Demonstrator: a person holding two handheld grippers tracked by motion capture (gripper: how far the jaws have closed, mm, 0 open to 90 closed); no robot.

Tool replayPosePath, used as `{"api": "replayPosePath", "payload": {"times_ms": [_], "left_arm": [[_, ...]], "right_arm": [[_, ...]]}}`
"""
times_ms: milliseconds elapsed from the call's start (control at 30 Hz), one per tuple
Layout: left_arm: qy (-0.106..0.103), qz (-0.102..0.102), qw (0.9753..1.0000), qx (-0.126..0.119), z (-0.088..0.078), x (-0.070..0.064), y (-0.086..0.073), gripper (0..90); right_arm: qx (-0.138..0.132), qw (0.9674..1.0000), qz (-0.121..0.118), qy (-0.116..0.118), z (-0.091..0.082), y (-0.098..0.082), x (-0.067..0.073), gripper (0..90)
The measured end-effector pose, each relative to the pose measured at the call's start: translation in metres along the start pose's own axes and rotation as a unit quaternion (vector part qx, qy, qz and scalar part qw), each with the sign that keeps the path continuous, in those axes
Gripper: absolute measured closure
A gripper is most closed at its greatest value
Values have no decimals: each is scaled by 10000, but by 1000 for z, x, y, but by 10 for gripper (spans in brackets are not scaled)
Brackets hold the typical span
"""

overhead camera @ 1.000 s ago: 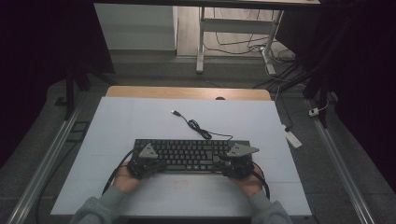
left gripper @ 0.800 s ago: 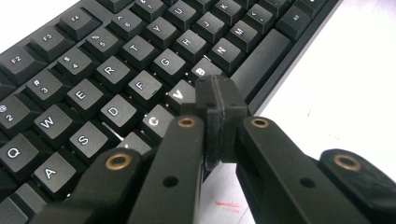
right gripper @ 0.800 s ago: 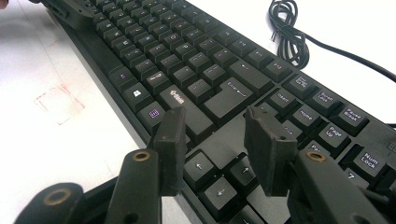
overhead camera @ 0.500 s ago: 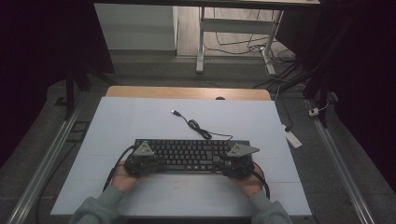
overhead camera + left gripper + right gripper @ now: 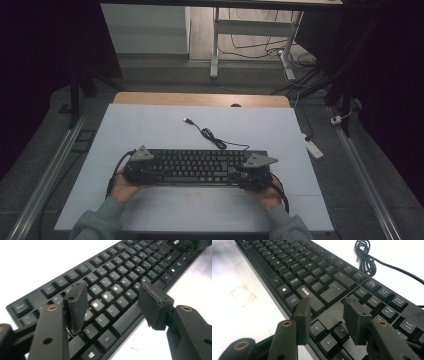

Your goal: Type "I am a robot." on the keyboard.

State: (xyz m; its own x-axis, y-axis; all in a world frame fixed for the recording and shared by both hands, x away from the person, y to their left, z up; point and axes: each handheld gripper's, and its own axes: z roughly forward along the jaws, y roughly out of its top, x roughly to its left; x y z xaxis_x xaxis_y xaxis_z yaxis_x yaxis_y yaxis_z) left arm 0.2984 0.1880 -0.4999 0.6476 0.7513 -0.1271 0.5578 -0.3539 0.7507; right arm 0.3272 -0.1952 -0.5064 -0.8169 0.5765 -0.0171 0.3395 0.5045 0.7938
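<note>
Keyboard (image 5: 197,166) beneath both grippers' parted jaws

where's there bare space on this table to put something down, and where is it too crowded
The white table is bare at its far left corner, left of the coiled cable, and at the far right beyond the keyboard. A narrower bare strip runs along the near edge between the two sleeves. It is crowded at both keyboard ends, where the left hand-held gripper and right hand-held gripper sit.

The left claw (image 5: 112,303) has just been opening, and its jaws now stand apart over the keyboard (image 5: 120,287). It also sits slightly higher than before.
</note>
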Motion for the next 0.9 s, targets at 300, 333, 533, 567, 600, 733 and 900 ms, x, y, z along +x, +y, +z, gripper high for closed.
{"api": "replayPosePath", "payload": {"times_ms": [300,333,533,567,600,733,900], "left_arm": [[98,-162,9998,-41,-7,10,-1,352],[113,-170,9998,-47,-7,11,-1,347],[130,-221,9996,-68,-9,14,-1,333],[136,-233,9996,-71,-9,14,-2,333],[136,-232,9996,-70,-10,14,-2,332],[144,-204,9997,-67,-10,15,-2,335],[201,-181,9996,-91,-12,17,-3,409]], "right_arm": [[-13,10000,-12,30,0,0,0,576],[-13,10000,-12,30,0,0,0,575],[-6,10000,-16,18,0,0,0,575],[-6,10000,-13,18,0,0,0,575],[-5,10000,-15,18,0,0,0,576],[-3,10000,-22,19,0,0,0,576],[6,10000,-37,18,0,0,0,575]]}}
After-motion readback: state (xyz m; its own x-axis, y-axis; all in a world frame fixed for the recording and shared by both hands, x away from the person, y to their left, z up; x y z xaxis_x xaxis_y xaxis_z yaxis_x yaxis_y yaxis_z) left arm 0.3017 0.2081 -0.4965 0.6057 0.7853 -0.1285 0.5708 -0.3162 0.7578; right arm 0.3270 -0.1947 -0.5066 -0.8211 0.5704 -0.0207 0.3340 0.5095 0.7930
